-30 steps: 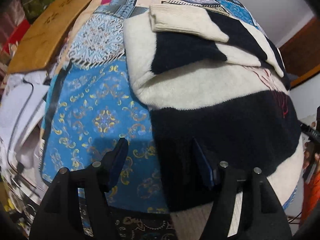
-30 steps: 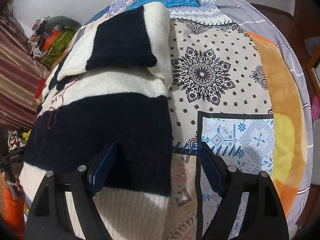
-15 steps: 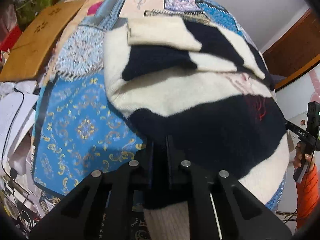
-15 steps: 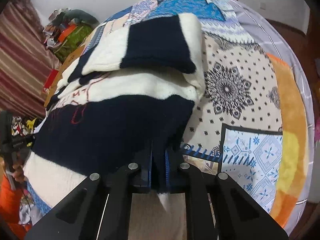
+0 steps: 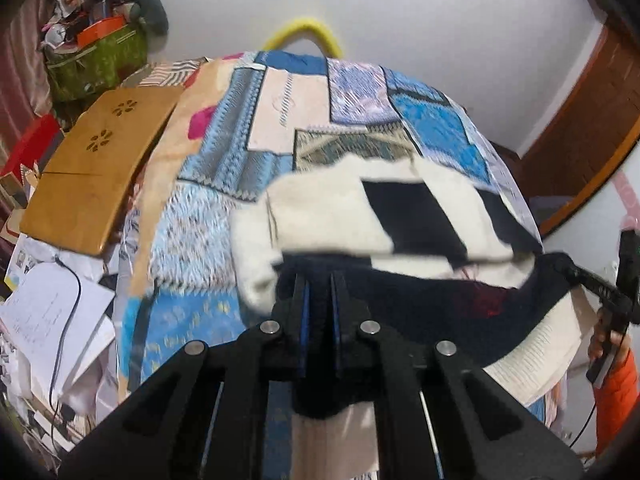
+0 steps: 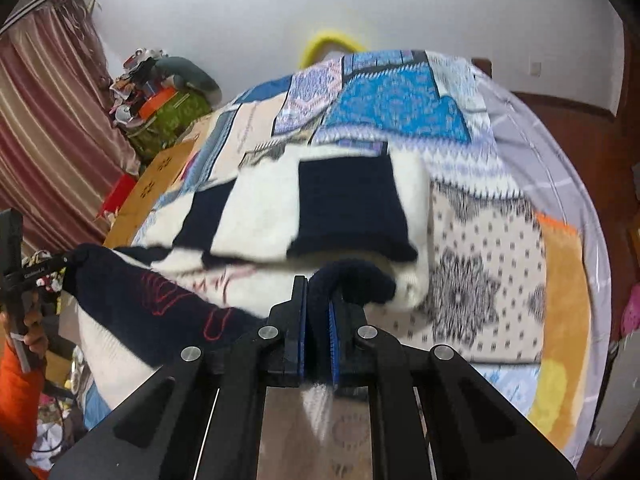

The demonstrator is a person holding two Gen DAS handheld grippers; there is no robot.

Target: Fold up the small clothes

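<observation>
Two claws lift a sweater's hem off the bed

The left claw [image 5: 319,300] and right claw [image 6: 317,312] each pinch a bottom corner of the black-and-white sweater [image 6: 280,216]. Just ahead, its hem sags between them; beyond, its folded sleeves rest on the patchwork quilt [image 6: 400,100]. Soft, thick and floppy, it seems best gripped at the corners.

The left gripper [image 5: 319,304] sits at bottom centre of its frame, jaws nearly together and pinching dark knit. The right gripper [image 6: 317,312] sits likewise at bottom centre of its frame, clamped on a dark fold. Each view shows the other gripper's hand [image 5: 600,338] [image 6: 34,330] at the frame edge, orange-sleeved.
</observation>
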